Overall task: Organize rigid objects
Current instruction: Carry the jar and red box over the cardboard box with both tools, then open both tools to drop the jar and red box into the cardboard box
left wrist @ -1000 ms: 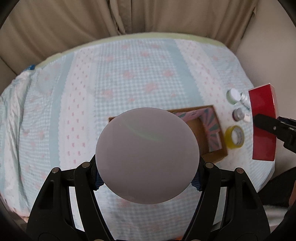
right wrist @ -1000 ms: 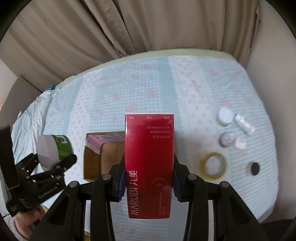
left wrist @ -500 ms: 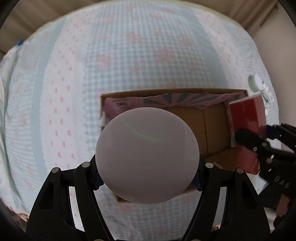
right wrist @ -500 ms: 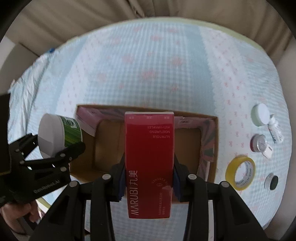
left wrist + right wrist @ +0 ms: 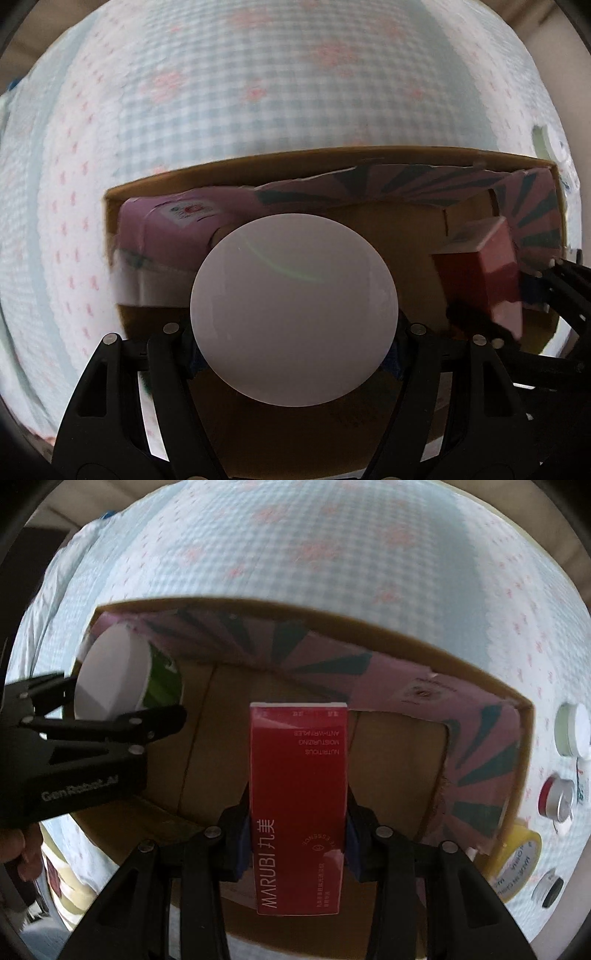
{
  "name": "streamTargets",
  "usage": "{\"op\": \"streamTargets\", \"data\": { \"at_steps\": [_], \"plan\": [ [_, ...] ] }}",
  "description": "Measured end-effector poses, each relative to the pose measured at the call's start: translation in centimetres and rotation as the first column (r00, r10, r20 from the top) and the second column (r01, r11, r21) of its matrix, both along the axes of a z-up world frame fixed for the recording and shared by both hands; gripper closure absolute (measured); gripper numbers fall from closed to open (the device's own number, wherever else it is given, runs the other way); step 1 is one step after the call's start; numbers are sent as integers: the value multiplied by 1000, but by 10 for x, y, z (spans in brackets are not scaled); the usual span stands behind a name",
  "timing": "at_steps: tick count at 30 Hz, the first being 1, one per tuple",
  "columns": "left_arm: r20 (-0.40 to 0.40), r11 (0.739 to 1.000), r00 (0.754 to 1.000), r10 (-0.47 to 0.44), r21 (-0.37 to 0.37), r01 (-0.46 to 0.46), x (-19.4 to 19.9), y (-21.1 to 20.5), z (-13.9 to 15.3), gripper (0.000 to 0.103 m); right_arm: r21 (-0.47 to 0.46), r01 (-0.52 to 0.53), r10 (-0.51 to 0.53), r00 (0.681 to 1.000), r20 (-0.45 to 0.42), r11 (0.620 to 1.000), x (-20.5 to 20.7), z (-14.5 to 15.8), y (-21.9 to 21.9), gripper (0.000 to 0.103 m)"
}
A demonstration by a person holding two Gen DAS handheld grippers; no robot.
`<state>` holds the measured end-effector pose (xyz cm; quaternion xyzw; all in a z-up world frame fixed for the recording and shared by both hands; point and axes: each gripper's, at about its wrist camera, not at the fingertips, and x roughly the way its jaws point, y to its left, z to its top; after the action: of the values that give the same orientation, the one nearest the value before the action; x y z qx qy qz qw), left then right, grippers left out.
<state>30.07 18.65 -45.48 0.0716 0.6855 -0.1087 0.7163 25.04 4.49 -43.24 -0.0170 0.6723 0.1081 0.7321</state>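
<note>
Over the open carton (image 5: 399, 638): right gripper (image 5: 298, 830) clamped on red box (image 5: 298, 797), printed "MARUBI", "NUTRITIOUS MOISTURIZING ANTI-WRINKLES"; left gripper (image 5: 293, 332) clamped on white-lidded, green-sided jar (image 5: 293, 310), above carton's left end; "GenRobot.AI" on left gripper body; beside carton on checked cloth (image 5: 332, 554): yellow tape (image 5: 517, 864), small jars, lettering too blurred.

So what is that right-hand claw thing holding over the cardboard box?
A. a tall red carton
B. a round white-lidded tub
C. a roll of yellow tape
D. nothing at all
A. The right gripper is clamped on the tall red carton above the open cardboard box; the white-lidded tub is in the left gripper, and the yellow tape lies outside the box.
</note>
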Motion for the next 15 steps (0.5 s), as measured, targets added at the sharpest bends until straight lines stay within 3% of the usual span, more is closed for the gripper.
{"op": "streamTargets", "data": {
  "at_steps": [3, 5, 7, 8, 9, 15],
  "plan": [
    [-2, 999, 1000, -12, -48, 12, 2, -6, 4, 30, -22, -41, 41, 999, 17, 999, -1, -1, 2, 66],
    [2, 995, 1000, -21, -99, 21, 4, -9, 10, 0, -38, -66, 68, 997, 38, 997, -4, -1, 2, 65],
    [36, 993, 999, -32, -108, 35, 4, -12, 18, 0, -13, -75, 75, 996, 38, 997, -7, -2, 0, 55],
    [47, 994, 998, -35, -105, 39, 3, -12, 21, 0, 4, -74, 74, 997, 24, 997, -9, -3, -1, 24],
    [55, 994, 998, -35, -100, 40, 3, -12, 23, 0, 23, -75, 74, 997, 16, 997, -12, -4, -1, 1],
    [53, 996, 999, -1, -90, 6, 2, 0, 30, 0, 38, -87, 84, 994, 65, 996, -22, 0, 6, 0]
  ]
}}
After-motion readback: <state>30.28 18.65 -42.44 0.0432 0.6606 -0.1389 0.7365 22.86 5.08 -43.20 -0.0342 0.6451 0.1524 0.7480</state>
